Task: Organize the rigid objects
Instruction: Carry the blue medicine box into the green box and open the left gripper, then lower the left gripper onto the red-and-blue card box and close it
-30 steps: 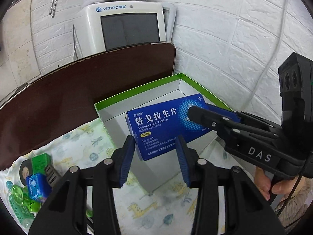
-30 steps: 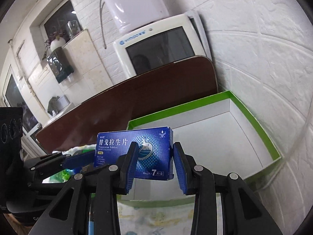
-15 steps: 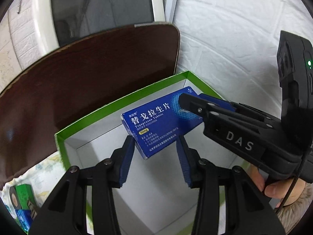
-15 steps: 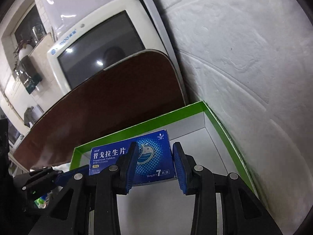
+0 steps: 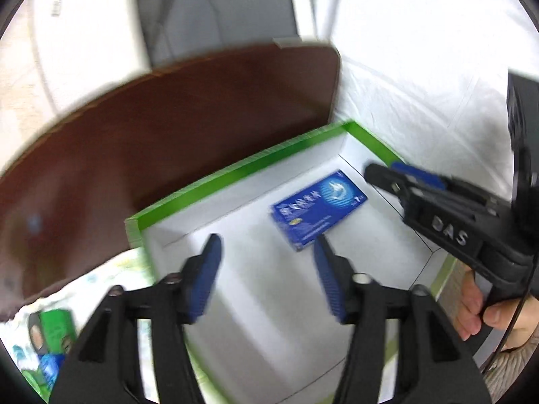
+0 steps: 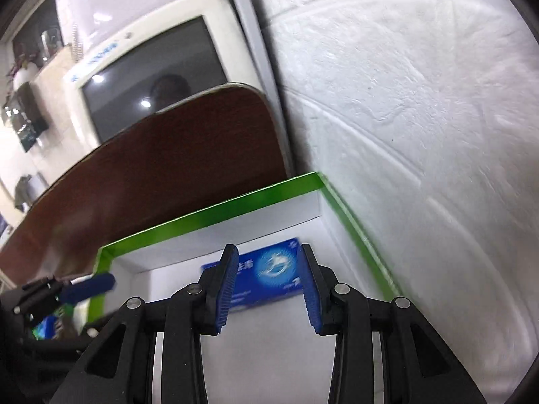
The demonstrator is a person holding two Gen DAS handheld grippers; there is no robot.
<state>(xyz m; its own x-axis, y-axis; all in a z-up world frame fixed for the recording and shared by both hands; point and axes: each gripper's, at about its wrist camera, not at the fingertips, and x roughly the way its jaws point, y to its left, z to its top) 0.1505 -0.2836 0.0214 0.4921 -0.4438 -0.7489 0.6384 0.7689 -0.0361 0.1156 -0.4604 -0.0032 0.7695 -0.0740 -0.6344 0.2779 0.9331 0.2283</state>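
My right tongs [image 6: 267, 286] gape wide above the blue box [image 6: 269, 277], which lies flat in the green-rimmed tray [image 6: 209, 215]. My left tongs [image 5: 267, 271] hover wide and empty, the blue box just ahead.

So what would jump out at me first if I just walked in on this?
Probably the blue medicine box, lying flat inside the white box with the green rim, near its far right corner. Then the two black grippers with blue fingers: both hang open over it, holding nothing. Behind stands a dark brown board.

- Left tool [image 5: 267, 271]: jaws spread apart, nothing between the pads, angled downward.
- Right tool [image 6: 267, 281]: jaws parted, pads gripping nothing.
- Hand [image 5: 485, 306] wraps the right tool's handle.
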